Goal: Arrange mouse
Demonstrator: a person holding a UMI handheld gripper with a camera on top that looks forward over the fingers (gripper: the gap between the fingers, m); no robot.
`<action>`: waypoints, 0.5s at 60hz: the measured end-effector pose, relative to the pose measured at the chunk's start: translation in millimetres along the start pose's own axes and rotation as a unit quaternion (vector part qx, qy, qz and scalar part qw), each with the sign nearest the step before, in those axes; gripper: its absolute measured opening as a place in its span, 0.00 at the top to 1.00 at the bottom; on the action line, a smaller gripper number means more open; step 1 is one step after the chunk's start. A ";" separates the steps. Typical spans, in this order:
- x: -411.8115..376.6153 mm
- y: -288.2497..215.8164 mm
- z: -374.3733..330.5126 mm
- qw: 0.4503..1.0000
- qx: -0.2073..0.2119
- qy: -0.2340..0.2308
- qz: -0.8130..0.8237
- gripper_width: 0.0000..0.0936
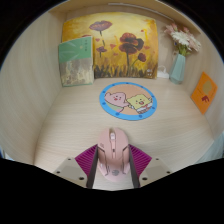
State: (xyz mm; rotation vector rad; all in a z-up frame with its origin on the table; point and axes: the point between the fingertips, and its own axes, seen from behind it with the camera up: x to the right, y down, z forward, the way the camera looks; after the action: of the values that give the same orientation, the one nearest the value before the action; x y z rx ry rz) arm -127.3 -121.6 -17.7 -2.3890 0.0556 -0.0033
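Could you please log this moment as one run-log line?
claw: shut on mouse | mouse: pink, on table | round mat: beyond, bare

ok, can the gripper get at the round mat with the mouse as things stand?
Probably yes. The gripper has the pink mouse between its fingers, and the round mat lies straight ahead on the bare desk; nothing stands in between.

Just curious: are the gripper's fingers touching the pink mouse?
Touching. In the gripper view, both pads press against the sides of the mouse, no gap visible.
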 end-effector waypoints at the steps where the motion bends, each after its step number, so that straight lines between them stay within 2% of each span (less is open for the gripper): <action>1: 0.1 0.7 0.6 1.000 0.000 0.000 -0.001 0.45; 6: 1.6 2.7 0.9 1.000 -0.012 -0.002 -0.017 0.56; 11: 1.7 3.2 0.1 0.999 -0.027 -0.006 -0.019 0.62; 22: -0.2 2.8 -5.1 0.998 -0.060 -0.016 -0.003 0.62; 26: -5.7 -27.8 -19.8 0.999 -0.041 -0.026 -0.019 0.62; 30: -6.4 -83.8 -44.1 0.999 -0.003 -0.024 -0.045 0.62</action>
State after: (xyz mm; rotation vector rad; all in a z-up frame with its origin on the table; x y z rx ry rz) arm -131.2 -90.3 71.8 -2.3947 -0.0741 0.0123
